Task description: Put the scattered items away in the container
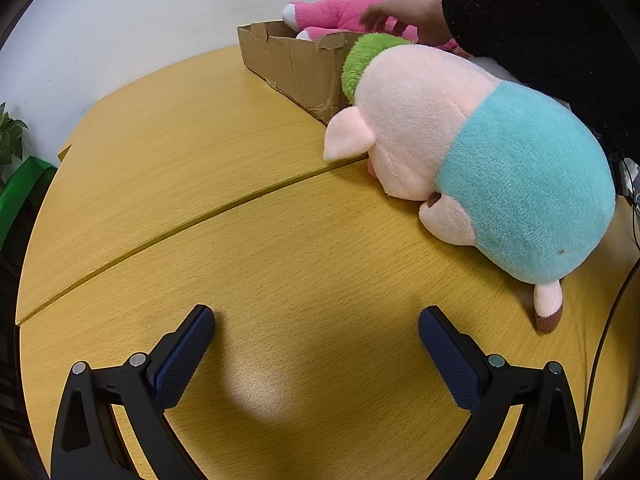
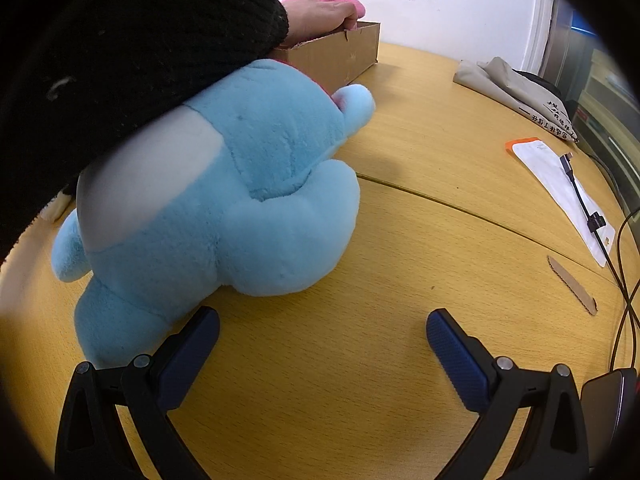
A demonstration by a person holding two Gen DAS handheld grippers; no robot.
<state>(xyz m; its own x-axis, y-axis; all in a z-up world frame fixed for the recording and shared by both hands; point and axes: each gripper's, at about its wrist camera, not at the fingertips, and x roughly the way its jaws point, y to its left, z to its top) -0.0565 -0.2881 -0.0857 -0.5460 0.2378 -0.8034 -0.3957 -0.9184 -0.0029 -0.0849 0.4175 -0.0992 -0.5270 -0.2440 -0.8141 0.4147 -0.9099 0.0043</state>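
Note:
A torn cardboard box [image 1: 288,64] stands at the far side of the wooden table [image 1: 240,240]; it also shows in the right wrist view [image 2: 340,56]. A pink plush [image 1: 332,14] lies in it under a bare hand [image 1: 408,16] in a black sleeve. A pink pig plush with a teal body and green tuft [image 1: 472,152] lies on the table in front of the box. A light blue plush [image 2: 240,200] lies on the table in the right wrist view. My left gripper [image 1: 316,328] is open and empty, short of the pig. My right gripper [image 2: 323,330] is open and empty, its left fingertip [image 2: 204,328] close beside the blue plush.
In the right wrist view a folded beige bag [image 2: 516,88], a white envelope with an orange edge [image 2: 560,184], black cables [image 2: 624,264], a cardboard strip [image 2: 572,284] and a phone [image 2: 612,404] lie to the right. A green plant [image 1: 12,136] stands left of the table.

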